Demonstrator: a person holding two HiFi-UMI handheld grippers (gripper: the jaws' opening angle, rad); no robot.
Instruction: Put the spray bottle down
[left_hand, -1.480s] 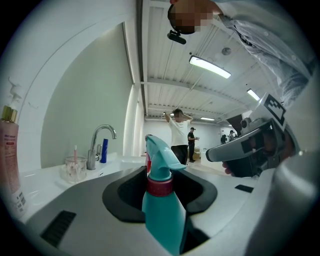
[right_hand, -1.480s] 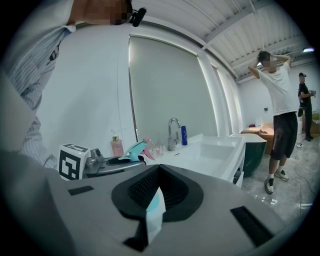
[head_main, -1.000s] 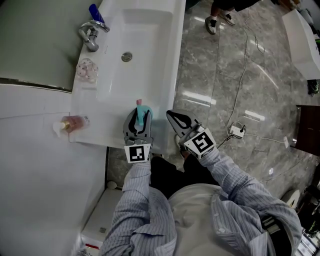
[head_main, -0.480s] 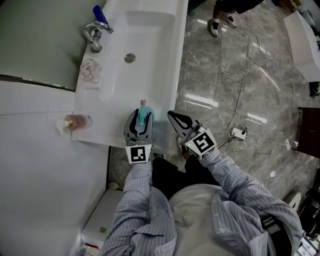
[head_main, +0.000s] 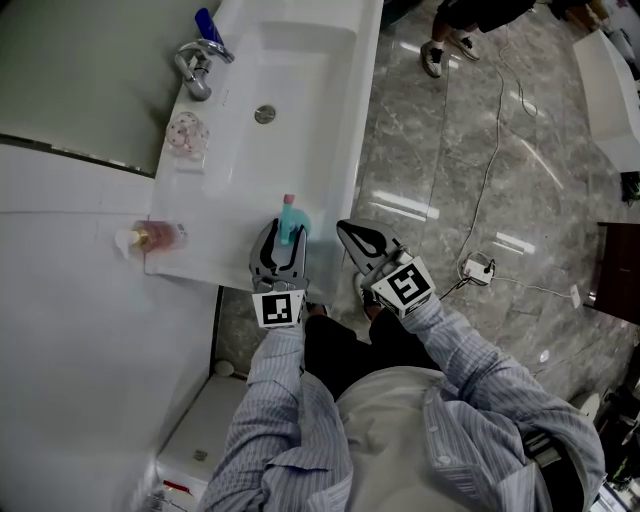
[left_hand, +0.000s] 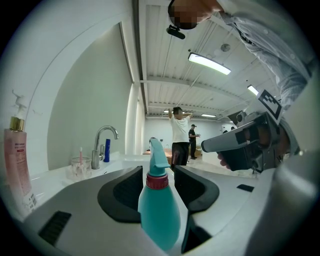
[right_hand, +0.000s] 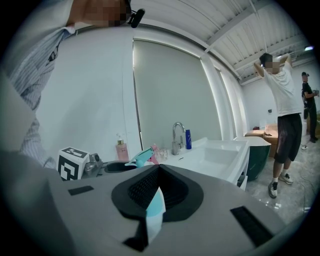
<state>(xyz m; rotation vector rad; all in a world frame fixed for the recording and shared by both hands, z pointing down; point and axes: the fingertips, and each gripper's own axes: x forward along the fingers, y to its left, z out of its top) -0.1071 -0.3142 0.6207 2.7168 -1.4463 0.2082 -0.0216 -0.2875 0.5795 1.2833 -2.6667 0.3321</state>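
Bottle (left_hand: 159, 212) between just-opened jaws, left hand-held gripper (left_hand: 159, 172) level.

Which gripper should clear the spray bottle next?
Left. The left gripper straddles the spray bottle on the sink counter, jaws having just been opening; the right gripper is shut, off beside it.

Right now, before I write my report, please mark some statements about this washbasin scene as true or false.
1. The spray bottle stands upright on the white counter. True.
2. The left tongs clamp the bottle. False: they have just been opening and stand open, with the bottle between them.
3. The right tongs are shut. True.
4. The pink pump bottle lies on its side. False: it stands upright on the counter.
5. A glass cup stands beside the tap. True.
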